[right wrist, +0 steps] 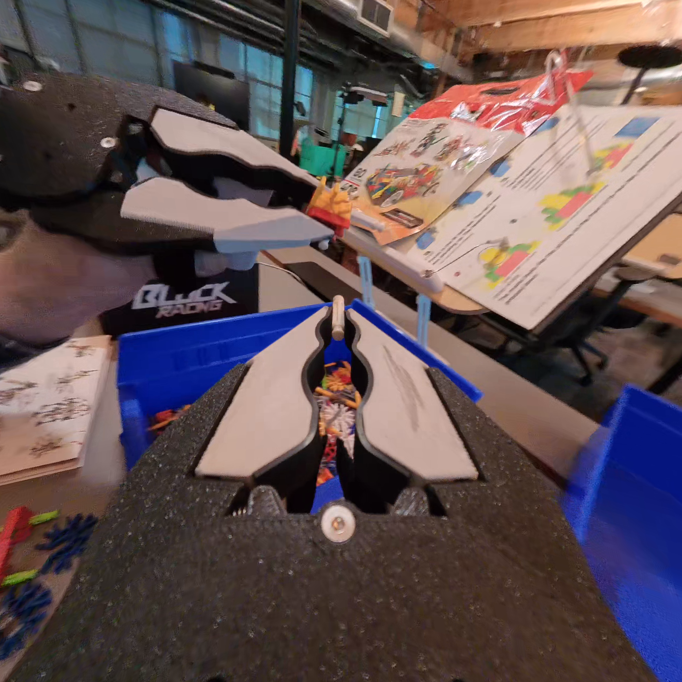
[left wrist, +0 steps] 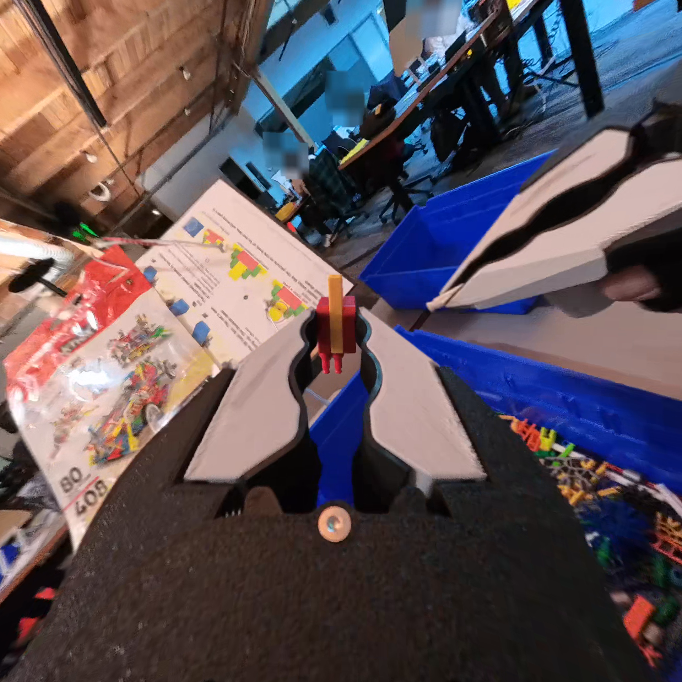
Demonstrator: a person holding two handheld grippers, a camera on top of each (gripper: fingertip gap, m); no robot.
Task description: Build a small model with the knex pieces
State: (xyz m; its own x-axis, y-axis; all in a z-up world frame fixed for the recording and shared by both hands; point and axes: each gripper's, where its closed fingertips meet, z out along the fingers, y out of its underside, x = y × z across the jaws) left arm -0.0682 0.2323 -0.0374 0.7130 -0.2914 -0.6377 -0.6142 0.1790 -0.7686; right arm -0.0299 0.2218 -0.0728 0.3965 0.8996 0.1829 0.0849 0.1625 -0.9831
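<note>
My left gripper (left wrist: 335, 324) is shut on a small red and yellow connector piece (left wrist: 336, 321), held upright in the air between its fingertips. It also shows in the right wrist view (right wrist: 324, 210), with the red and yellow piece (right wrist: 329, 206) at its tip. My right gripper (right wrist: 337, 317) is shut on a short white rod (right wrist: 337, 318) that sticks out past the tips. It hangs over a blue bin (right wrist: 206, 347) full of mixed coloured construction pieces (right wrist: 337, 402). In the left wrist view the right gripper (left wrist: 439, 300) comes in from the right, its tips close together.
A tilted board (right wrist: 546, 236) carries a printed instruction sheet (left wrist: 236, 265) and a plastic toy bag (left wrist: 110, 361). A second blue bin (left wrist: 435, 254) stands farther off; it also shows in the right wrist view (right wrist: 642, 479). Loose pieces (right wrist: 55, 542) and paper sheets (right wrist: 44, 406) lie at the left. The grippers' ends are close to 6 cm from one another.
</note>
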